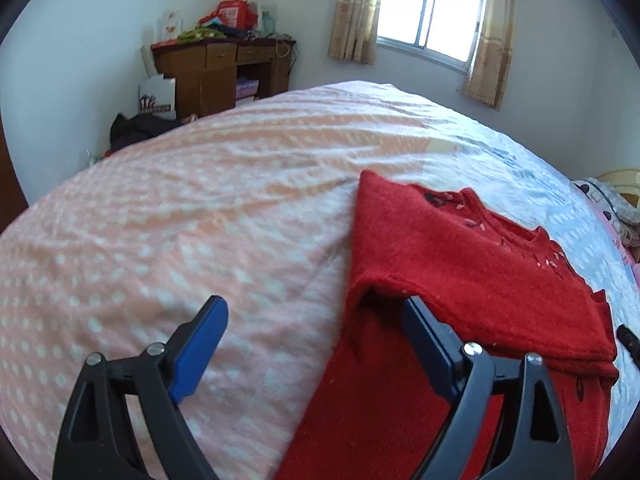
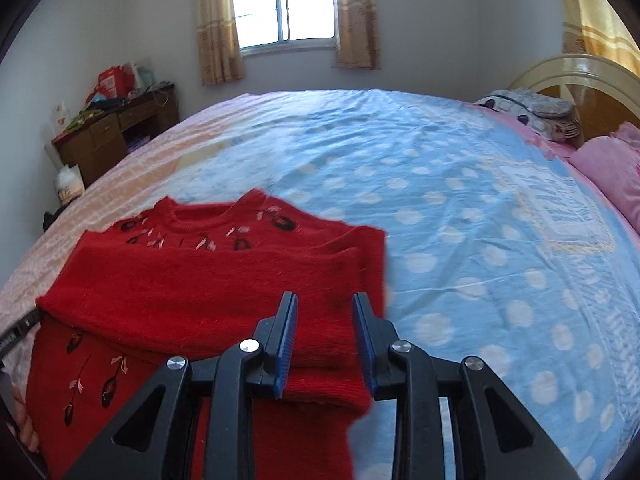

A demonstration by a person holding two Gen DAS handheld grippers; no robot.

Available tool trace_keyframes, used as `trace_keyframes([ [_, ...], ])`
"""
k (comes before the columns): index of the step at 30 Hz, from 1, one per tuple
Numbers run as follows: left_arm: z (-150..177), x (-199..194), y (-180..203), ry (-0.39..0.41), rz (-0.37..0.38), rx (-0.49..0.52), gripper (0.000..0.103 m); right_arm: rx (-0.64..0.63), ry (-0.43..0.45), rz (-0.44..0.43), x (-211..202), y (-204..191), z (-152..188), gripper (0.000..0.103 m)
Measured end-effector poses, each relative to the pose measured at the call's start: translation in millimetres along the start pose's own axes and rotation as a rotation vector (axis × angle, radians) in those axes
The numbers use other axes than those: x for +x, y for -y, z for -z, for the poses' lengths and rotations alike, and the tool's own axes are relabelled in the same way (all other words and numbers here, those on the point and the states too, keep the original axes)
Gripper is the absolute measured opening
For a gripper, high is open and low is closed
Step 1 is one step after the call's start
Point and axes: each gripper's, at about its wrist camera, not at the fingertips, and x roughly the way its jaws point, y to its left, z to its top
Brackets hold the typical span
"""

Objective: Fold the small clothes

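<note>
My red sweater (image 2: pixel 208 280) lies on the bed (image 2: pixel 460 208), on the near part of the cover where the peach half meets the blue half, its neck toward the window. Both sleeves look folded across the chest, so I judge the next step is to fold the body over.

My left tool (image 1: pixel 316 320) stands wide apart and holds nothing: one finger hangs over the bare cover and the other sits at the sweater's left edge, by a pocket of raised cloth. My right tool (image 2: pixel 326 328) is partly apart over the cuff of the folded sleeve at the right edge. The cloth runs between the fingers, but I see a gap on both sides, so it is not clamped.

To do this well, I would take the sweater at matching spots on each side, catching every layer, sleeve and body together. A bite on the top layer alone would pull the sleeve fold loose. I would then lift both sides evenly, since thick knit sags in the middle, and lay the crease straight across.
</note>
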Motion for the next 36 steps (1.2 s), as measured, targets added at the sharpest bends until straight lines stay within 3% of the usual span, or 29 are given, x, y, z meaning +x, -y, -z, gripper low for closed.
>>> trace_keyframes([
  [4, -20, 5, 22, 0.042, 0.014, 0.066, 0.091, -0.021, -0.068, 0.016, 30, -7, 18, 0.03],
  [9, -30, 7, 37, 0.059, 0.046, 0.071, 0.092, -0.026, -0.051, 0.029, 28, -8, 20, 0.03],
  [11, -28, 12, 40, 0.061, 0.023, 0.08, 0.097, -0.042, -0.049, 0.043, 29, -11, 21, 0.03],
  [13, -22, 23, 43, 0.037, -0.028, 0.109, 0.097, -0.052, -0.044, 0.054, 30, -13, 21, 0.03],
  [15, -15, 41, 41, -0.036, -0.053, 0.122, 0.097, -0.053, -0.04, 0.057, 29, -14, 22, 0.03],
  [18, -16, 55, 32, -0.114, -0.018, 0.074, 0.1, -0.041, -0.035, 0.047, 29, -12, 22, 0.03],
  [36, -12, 51, 32, -0.098, 0.006, 0.065, 0.103, -0.034, -0.026, 0.046, 28, -10, 22, 0.031],
])
